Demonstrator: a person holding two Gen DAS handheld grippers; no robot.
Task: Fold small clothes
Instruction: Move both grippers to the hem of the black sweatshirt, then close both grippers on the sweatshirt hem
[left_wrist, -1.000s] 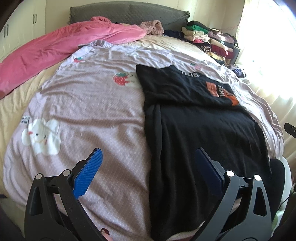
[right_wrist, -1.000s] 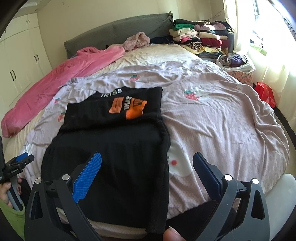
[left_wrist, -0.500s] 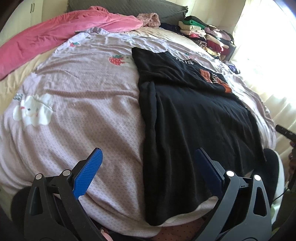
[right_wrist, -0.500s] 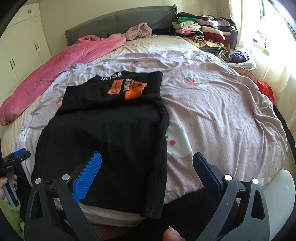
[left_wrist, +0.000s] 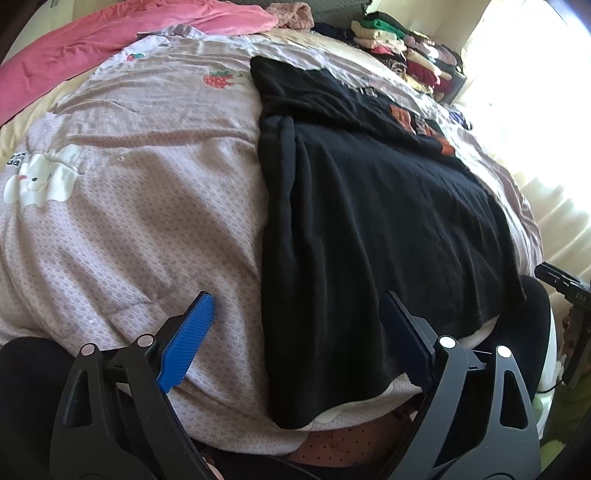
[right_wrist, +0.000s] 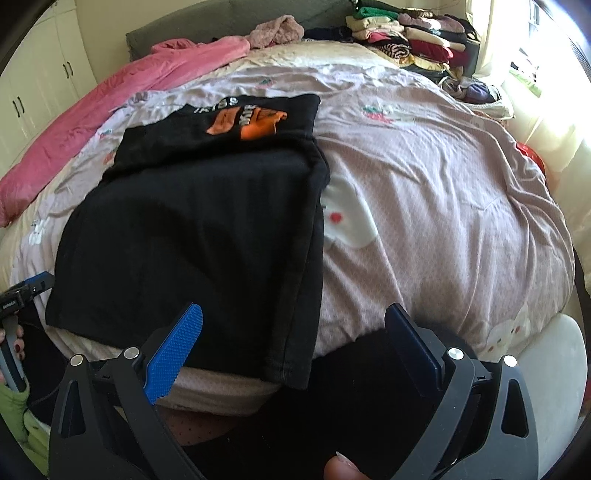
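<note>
Black shirt (left_wrist: 369, 221) lies flat on the bed (left_wrist: 129, 221), sides folded in, hem draped over the near edge, orange print at the far end. I've got the left gripper (left_wrist: 299, 343) over the shirt's near left corner: jaws apart, just been closing a bit, left pad over bare cover, right pad over the hem, cloth under the gap but not pinched. Right gripper (right_wrist: 295, 347) over the near right corner, jaws wide apart, nothing clamped.

Room: bare purple cover open on both sides of the shirt. Pink blanket (right_wrist: 110, 103) along the far left edge, stack of folded clothes (right_wrist: 406, 37) at the far right corner by the window, well apart from the shirt.

Versus a second ago: both grippers have dropped toward the near edge; the hem now sits level with the pads. Shirt hasn't shifted.
</note>
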